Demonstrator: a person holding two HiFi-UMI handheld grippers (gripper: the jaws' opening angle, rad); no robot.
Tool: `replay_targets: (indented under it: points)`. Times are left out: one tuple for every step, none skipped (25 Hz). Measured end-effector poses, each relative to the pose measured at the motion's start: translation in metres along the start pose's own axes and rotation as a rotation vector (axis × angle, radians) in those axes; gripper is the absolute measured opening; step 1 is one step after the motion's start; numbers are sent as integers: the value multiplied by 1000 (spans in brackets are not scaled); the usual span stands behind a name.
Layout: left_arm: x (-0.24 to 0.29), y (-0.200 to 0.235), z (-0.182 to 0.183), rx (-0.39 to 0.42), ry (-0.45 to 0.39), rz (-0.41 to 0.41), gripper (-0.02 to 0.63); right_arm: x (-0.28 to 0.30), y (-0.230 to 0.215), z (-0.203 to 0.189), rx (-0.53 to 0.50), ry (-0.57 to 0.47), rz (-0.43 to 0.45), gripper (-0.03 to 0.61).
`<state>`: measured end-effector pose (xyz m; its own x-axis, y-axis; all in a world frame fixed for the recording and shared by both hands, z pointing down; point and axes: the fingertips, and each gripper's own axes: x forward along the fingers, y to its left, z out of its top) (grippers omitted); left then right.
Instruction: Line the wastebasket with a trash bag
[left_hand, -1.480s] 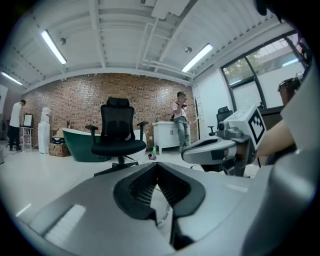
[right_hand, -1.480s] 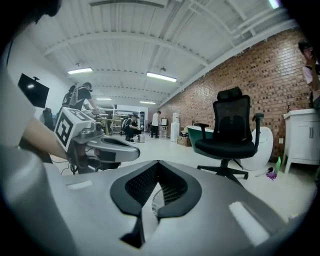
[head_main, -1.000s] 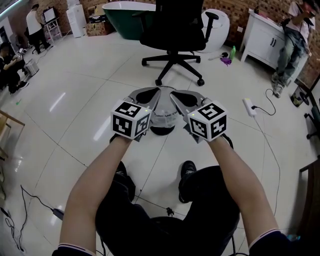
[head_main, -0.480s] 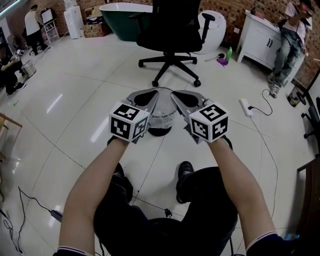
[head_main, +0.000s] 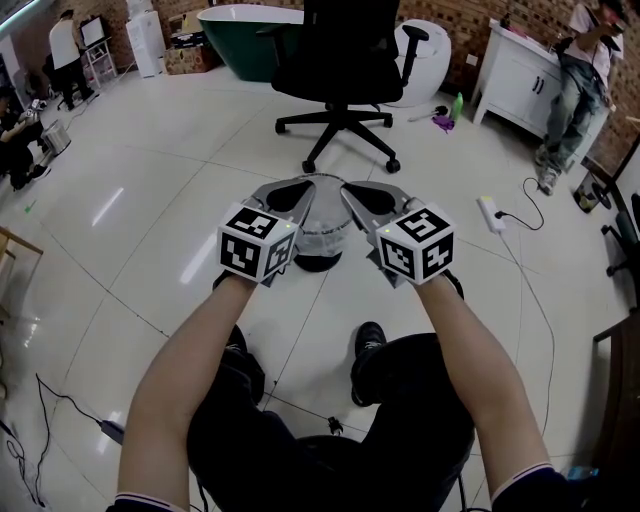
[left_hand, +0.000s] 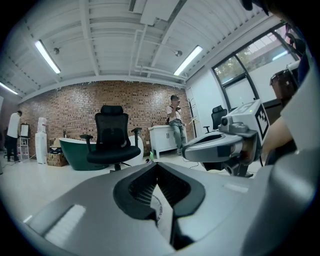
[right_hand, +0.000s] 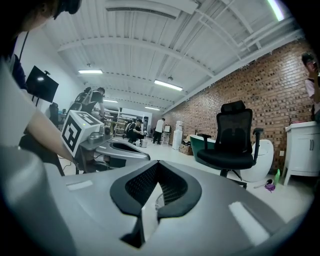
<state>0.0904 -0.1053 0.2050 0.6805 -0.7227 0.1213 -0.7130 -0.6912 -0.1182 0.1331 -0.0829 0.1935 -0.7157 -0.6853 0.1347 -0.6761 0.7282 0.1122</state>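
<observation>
In the centre of the head view the left tool (head_main: 316, 184) and right tool (head_main: 345, 187) sit side by side, each clenched tip to tip, just above the wastebasket (head_main: 322, 241) standing on the tiled floor (head_main: 150, 200) ahead of the person's shoes (head_main: 368, 346).

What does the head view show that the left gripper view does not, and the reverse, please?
Only the head view shows the person's shoes and the power strip. Only the left gripper view shows the ceiling lights and the windows. Both show the black office chair, the green bathtub and the right gripper.
</observation>
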Motion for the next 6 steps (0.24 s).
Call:
replay_targets:
  points:
    - [0, 0, 0, 0, 1, 1, 12, 0, 0, 0, 0, 0, 0, 0]
    - [0, 0, -1, 0, 2, 1, 12, 0, 0, 0, 0, 0, -1, 0]
    - [1, 0, -1, 0, 4, 1, 12, 0, -1, 0, 0, 0, -2, 1]
    - [1, 0, -1, 0, 5, 1, 12, -1, -1, -1, 1, 0, -2, 0]
    - [1, -1, -2, 1, 7, 0, 12, -1, -1, -1, 1, 0, -3, 0]
    - [2, -1, -2, 1, 8, 0, 12, -1, -2, -1, 2, 1, -4, 0]
